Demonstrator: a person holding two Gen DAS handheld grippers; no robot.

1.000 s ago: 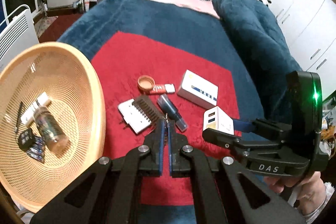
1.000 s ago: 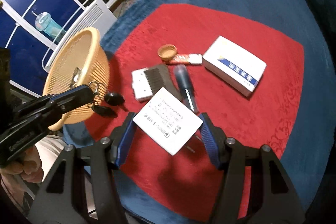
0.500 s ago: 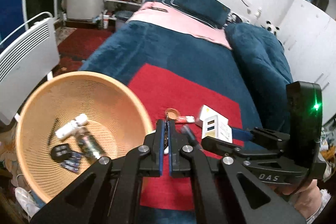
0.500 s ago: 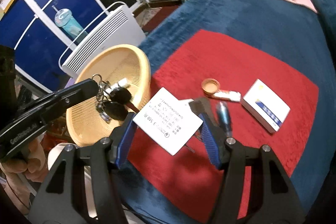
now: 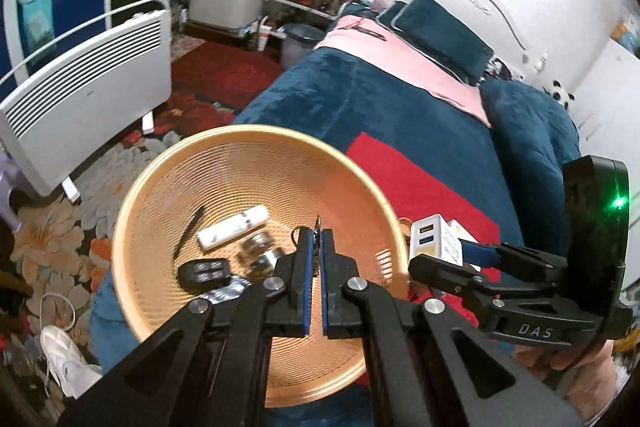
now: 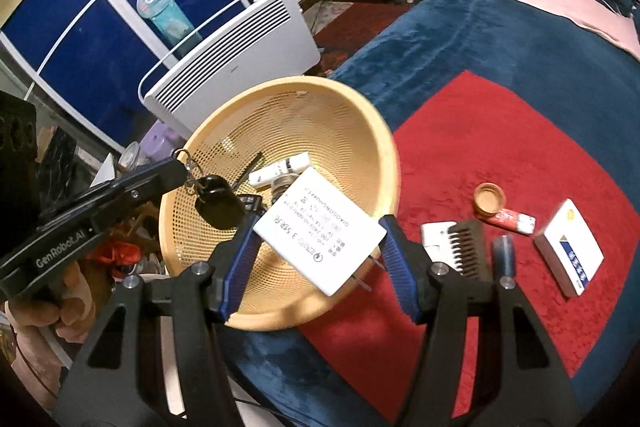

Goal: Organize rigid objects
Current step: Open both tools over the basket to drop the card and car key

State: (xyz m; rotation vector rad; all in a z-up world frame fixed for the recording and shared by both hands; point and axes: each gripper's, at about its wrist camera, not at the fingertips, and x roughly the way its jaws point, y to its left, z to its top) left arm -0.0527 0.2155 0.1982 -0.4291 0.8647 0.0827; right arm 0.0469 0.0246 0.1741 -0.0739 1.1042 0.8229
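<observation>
Left claw is pinched nearly closed on a key ring, over the tan basket; the black key fobs dangle from it above the basket's inside. Right claw is spread wide and clamped on a white charger block, prongs pointing down toward the basket's near rim; the block hangs above the basket's right half.

Basket sits at the bed's edge, on the blue blanket. Inside the basket: white tube, black remote, small jar, thin dark stick.

Right of the basket, on the red cloth: comb attachment on a white piece, dark blue cylinder, orange cap, red-white tube, white box. A white heater stands behind the basket.
</observation>
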